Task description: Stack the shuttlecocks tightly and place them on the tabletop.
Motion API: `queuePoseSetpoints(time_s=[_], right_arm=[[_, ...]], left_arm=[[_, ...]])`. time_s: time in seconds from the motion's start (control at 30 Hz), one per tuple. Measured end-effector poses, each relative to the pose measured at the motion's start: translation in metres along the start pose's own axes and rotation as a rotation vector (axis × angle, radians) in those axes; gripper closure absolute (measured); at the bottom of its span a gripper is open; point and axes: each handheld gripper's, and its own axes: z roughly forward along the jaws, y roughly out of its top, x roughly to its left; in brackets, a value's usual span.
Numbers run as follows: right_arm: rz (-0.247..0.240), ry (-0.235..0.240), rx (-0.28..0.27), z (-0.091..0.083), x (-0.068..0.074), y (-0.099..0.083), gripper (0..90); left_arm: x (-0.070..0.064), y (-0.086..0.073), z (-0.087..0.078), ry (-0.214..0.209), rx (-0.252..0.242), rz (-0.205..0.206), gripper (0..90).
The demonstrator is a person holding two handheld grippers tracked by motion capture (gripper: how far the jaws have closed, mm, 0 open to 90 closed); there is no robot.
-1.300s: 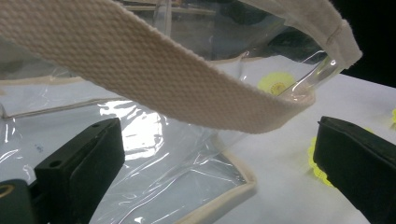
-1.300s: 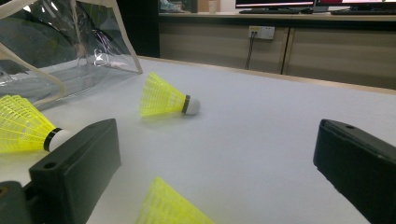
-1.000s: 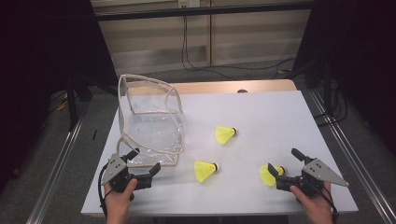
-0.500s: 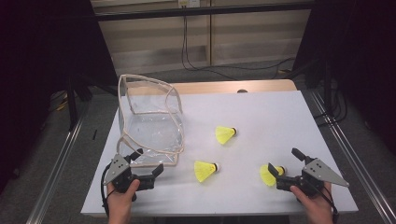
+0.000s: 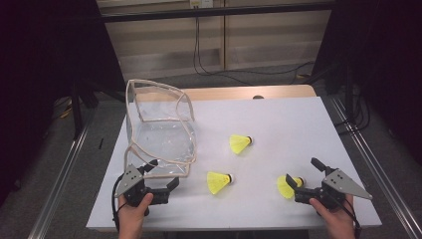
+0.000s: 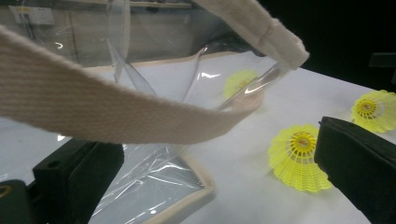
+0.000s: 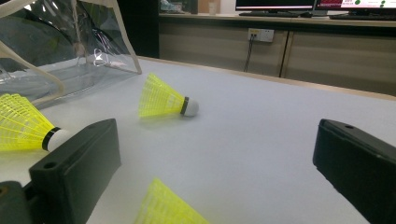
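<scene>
Although little else has shifted over the last second, worth noting a small creep forward by the left gripper (image 5: 161, 173) toward the near rim of the clear bag (image 5: 159, 134). Now stands with jaws spread wide on either side of the bag's webbing strap (image 6: 93, 102), one jaw low by the crumpled plastic and the other out over the table (image 5: 298, 124) near the middle shuttlecock (image 5: 218, 181). Pinches nothing yet. Hard to tell from the left gripper view whether the strap touches a jaw or merely crosses the gap.

On the right, no move to speak of. Same low station near the front right corner for the right gripper (image 5: 303, 172), jaws likewise wide apart, with the nearest shuttlecock (image 5: 286, 185) lying on its side just beside the inner jaw and its yellow skirt poking up between the jaws in the right gripper view. Not clamped.

Farther up the table, well apart from both grippers, lies the far shuttlecock (image 5: 240, 143). So all three rest on the tabletop outside the bag, and the bag looks empty.

Reads as set-up for bagging: left side nearly placed to take the rim and hold the mouth open, right side poised for a first pick. Probably calls next for closing on the strap before any lift on the right.
</scene>
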Motion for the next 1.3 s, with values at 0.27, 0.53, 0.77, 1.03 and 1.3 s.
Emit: queuePoseSetpoints(time_s=[0.27, 0.53, 0.77, 1.03, 1.3], right_arm=[[-0.002, -0.001, 0.001, 0.000, 0.000, 0.000, 0.5], [-0.006, 0.002, 0.002, 0.000, 0.001, 0.000, 0.5], [-0.008, 0.001, 0.002, 0.000, 0.000, 0.000, 0.5], [-0.011, 0.003, 0.001, 0.000, 0.001, 0.001, 0.5], [-0.014, 0.004, 0.000, 0.000, 0.001, 0.001, 0.5]], left_arm=[[-0.007, 0.002, 0.005, -0.022, 0.006, -0.002, 1.3], [-0.013, 0.000, 0.007, -0.051, 0.019, -0.004, 1.3], [-0.017, -0.001, 0.012, -0.072, 0.039, 0.002, 1.3], [-0.021, -0.002, 0.014, -0.095, 0.051, -0.002, 1.3], [-0.027, -0.004, 0.018, -0.134, 0.078, 0.007, 1.5]])
